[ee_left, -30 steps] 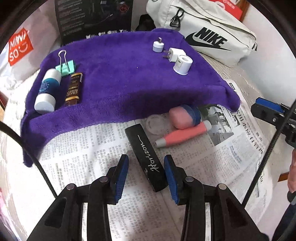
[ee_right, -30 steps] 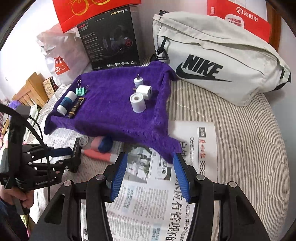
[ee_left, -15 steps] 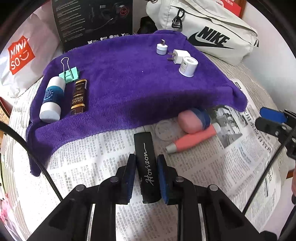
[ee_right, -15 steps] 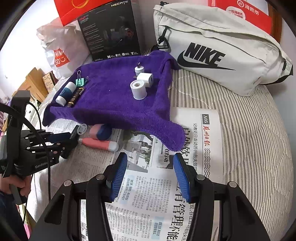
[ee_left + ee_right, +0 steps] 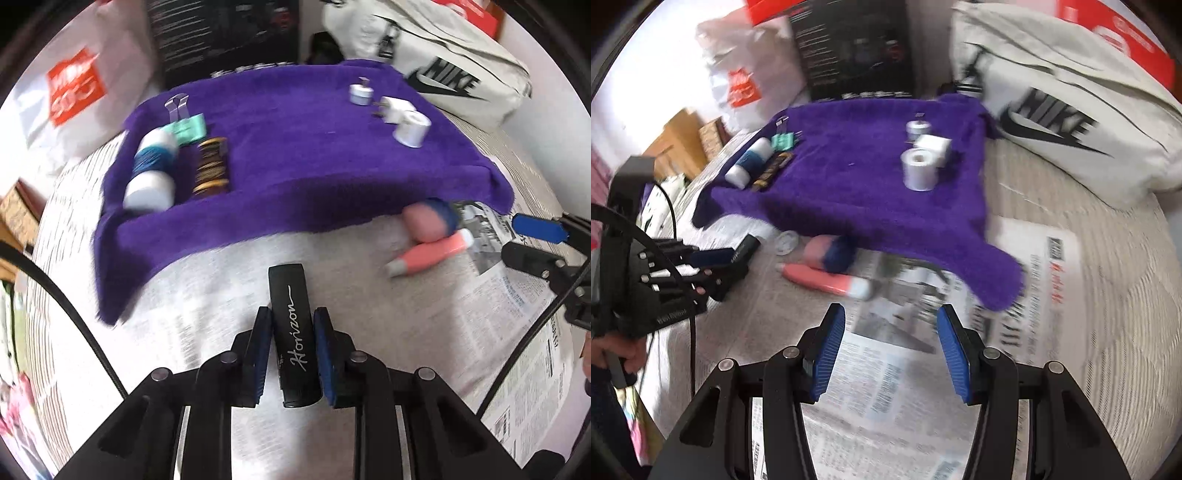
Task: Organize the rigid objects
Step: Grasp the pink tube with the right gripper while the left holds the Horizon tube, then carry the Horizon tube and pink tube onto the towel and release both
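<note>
My left gripper (image 5: 291, 325) is shut on a black "Horizon" case (image 5: 293, 332) and holds it above the newspaper, in front of the purple towel (image 5: 295, 155). On the towel's left lie a white and blue bottle (image 5: 153, 173), a green binder clip (image 5: 186, 125) and a brown tube (image 5: 212, 168); on its right stand white plugs and a white roll (image 5: 412, 127). A pink tube (image 5: 430, 254) and a pink and blue ball (image 5: 430, 219) lie on the newspaper. My right gripper (image 5: 892, 328) is open and empty above the newspaper, near the pink tube (image 5: 827, 278).
A white Nike bag (image 5: 1067, 122) lies at the back right. A black box (image 5: 853, 48) and a white shopping bag (image 5: 738, 85) stand behind the towel. Newspaper (image 5: 905, 373) covers a striped bed. A clear round lid (image 5: 786, 242) lies by the towel's edge.
My left gripper has lifted the black case off the newspaper and moved. The right gripper has moved nearer the pink tube and towel. Both views are blurred by motion.
</note>
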Action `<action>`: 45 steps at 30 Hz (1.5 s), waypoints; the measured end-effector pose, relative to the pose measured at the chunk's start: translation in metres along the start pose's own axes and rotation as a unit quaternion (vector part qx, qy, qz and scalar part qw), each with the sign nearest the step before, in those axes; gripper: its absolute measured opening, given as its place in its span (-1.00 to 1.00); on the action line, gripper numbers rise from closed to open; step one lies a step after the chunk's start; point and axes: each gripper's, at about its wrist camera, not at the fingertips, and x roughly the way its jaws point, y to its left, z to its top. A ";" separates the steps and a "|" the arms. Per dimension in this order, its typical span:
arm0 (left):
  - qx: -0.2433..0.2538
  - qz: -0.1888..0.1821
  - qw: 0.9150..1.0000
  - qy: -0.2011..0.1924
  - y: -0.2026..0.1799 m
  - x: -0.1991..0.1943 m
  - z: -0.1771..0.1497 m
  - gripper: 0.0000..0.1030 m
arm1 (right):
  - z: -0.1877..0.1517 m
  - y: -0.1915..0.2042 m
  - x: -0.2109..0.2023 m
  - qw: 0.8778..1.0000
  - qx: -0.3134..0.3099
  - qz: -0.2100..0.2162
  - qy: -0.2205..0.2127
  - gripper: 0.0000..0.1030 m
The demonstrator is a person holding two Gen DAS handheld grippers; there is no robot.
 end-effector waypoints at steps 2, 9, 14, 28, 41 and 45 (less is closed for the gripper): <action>-0.013 -0.003 1.000 0.000 0.013 -0.001 -0.004 -0.56 | 0.003 0.010 0.010 1.000 -0.025 0.004 0.006 0.01; -0.042 -0.033 0.999 -0.006 0.034 -0.001 -0.011 -0.55 | 0.014 0.032 0.039 0.994 -0.105 -0.012 0.019 0.01; -0.040 -0.035 0.999 -0.008 0.033 -0.001 -0.013 -0.55 | 0.010 0.044 0.041 0.989 -0.145 -0.002 0.018 -0.06; -0.041 -0.046 0.998 -0.014 0.038 -0.005 -0.017 -0.55 | -0.002 0.077 0.037 0.982 -0.183 0.033 0.027 -0.27; -0.035 -0.034 0.999 -0.015 0.034 -0.004 -0.015 -0.55 | -0.014 0.046 0.007 0.995 -0.097 0.014 0.019 -0.70; -0.033 -0.033 0.999 -0.015 0.033 -0.003 -0.015 -0.56 | -0.023 0.010 0.002 0.999 -0.026 -0.031 0.025 -0.70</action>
